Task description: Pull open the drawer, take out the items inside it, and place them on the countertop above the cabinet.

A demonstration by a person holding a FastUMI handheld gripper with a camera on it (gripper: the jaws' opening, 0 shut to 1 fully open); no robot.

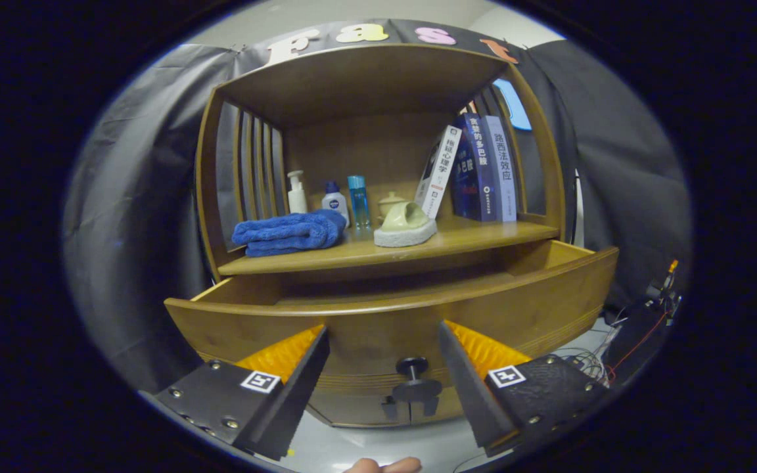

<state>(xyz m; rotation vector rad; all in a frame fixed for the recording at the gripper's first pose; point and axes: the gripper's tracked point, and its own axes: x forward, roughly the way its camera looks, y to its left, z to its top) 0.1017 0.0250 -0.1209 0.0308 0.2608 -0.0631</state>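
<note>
In the gripper view, the gripper (384, 338) is held with its fingers spread wide apart, nothing gripped between them. The drawer (391, 309) of the wooden cabinet (378, 85) is seen pulled out just beyond the fingertips, and its dark round knob (412, 366) sits between the two fingers, untouched. Its inside cannot be seen. On the countertop (483, 235) above the drawer, a folded blue towel (290, 233) is laid at the left, a pale green slipper (406, 225) near the middle, three small bottles (329, 198) behind them, and upright books (477, 169) at the right. Fingertips of a person (384, 466) are glimpsed nearest the camera.
</note>
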